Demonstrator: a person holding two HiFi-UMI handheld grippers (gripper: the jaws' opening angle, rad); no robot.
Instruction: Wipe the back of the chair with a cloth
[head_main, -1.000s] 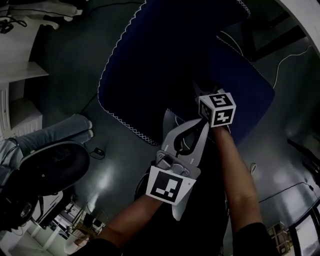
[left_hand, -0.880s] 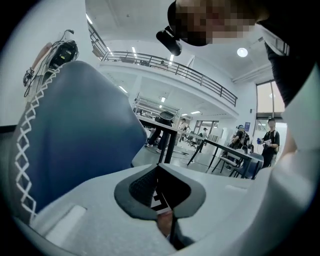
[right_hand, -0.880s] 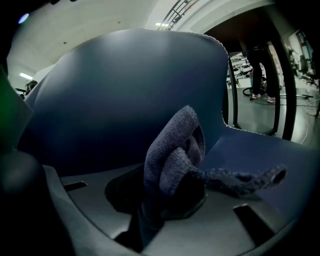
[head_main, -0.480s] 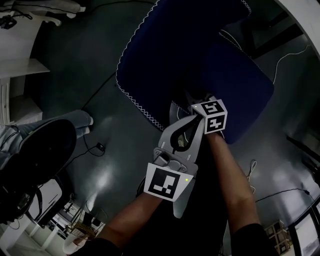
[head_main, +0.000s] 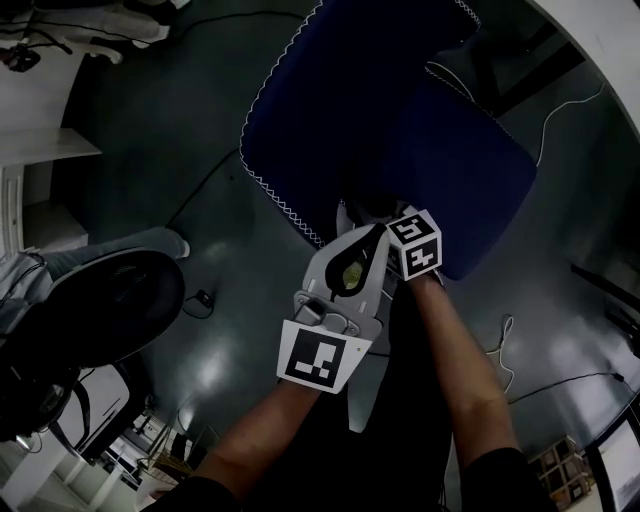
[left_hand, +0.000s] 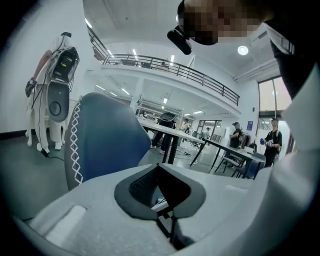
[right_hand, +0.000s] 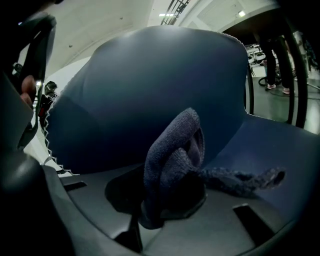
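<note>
The right gripper (right_hand: 165, 200) is pinched on a dark blue cloth (right_hand: 172, 160). A thick fold stands up from between its jaws and a loose tail trails off to the claw's right. Just ahead of the fold rises the blue chair back (right_hand: 150, 85), which fills most of the right gripper view. Whether the cloth presses on the upholstery or hangs just short of it cannot be told. The seat (right_hand: 280, 145) runs away to the claw's right and below.

The left gripper (left_hand: 160, 192) is just beside the right one. Its jaws are pressed together with nothing between them, and it takes no part in the wiping.

By my reading the wipe is at its start or in an early pass. The cloth is low on the back, near where back meets seat. No wiped patch shows, so the upper and outer parts appear left to do.

A white zigzag stitched edge (right_hand: 47, 135) marks the back's border to the claw's left. The top edge curves well above. Beyond these borders lies open floor (head_main: 220, 150). A second dark chair (head_main: 100, 320) and a floor cable (head_main: 200, 190) are well apart to the left, so sweeps across and upward look unobstructed.
</note>
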